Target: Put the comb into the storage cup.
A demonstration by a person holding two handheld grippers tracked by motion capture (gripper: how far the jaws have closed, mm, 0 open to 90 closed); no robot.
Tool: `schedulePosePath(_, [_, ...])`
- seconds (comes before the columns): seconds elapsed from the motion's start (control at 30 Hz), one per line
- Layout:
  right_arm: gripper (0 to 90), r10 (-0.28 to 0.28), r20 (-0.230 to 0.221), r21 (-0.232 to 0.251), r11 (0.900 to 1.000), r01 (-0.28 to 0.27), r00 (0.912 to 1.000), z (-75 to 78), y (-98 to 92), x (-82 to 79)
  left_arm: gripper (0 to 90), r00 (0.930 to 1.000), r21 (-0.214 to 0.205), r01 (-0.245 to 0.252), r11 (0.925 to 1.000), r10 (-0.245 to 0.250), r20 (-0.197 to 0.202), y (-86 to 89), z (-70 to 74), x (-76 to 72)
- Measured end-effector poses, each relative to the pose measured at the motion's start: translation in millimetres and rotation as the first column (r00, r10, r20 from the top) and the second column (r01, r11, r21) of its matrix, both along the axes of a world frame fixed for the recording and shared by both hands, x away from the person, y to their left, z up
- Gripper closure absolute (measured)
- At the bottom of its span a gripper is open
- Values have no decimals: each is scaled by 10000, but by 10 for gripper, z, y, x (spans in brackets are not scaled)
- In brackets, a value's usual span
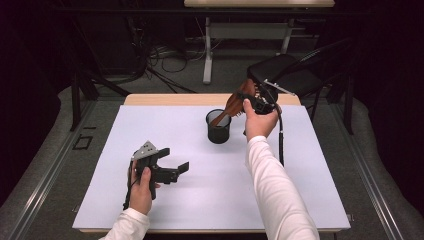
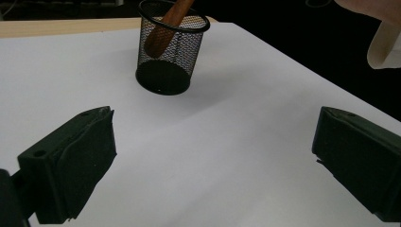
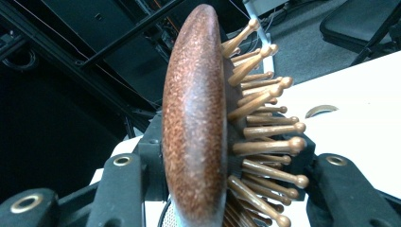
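Observation:
A wooden hairbrush [image 1: 234, 101] slants out of a black mesh cup [image 1: 218, 129] at the table's back middle, handle end down inside the cup. My right gripper [image 1: 256, 101] is shut on the brush head, raised above the cup's right side. The right gripper view has the brown back of the hairbrush [image 3: 194, 118] and its ball-tipped pins between my right gripper's [image 3: 227, 187] jaws. My left gripper [image 1: 175, 159] rests low over the front left of the white table top, open and holding nothing. The left gripper view looks past my left gripper [image 2: 215, 130] toward the cup [image 2: 165, 61] and the brush handle [image 2: 166, 23].
A white sheet [image 1: 200, 200] covers the table, with a wooden edge [image 1: 170, 99] at the back. Behind the table's back right corner stands a black chair [image 1: 287, 70]. Cables lie on the floor beyond. A white sleeve [image 2: 385, 45] hangs at the left gripper view's upper right.

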State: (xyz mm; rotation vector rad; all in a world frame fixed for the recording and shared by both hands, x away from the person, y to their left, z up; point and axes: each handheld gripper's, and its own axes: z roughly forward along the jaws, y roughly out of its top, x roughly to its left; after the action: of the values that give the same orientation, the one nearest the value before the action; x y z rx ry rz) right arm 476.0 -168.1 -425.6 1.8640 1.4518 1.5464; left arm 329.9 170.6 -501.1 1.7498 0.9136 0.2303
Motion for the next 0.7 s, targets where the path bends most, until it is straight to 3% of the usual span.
schedulePosePath(0.7, [486, 11, -228, -94, 10000, -13, 9997, -170, 45, 45, 3, 10000, -6, -17, 10000, 17, -14, 7, -5, 5])
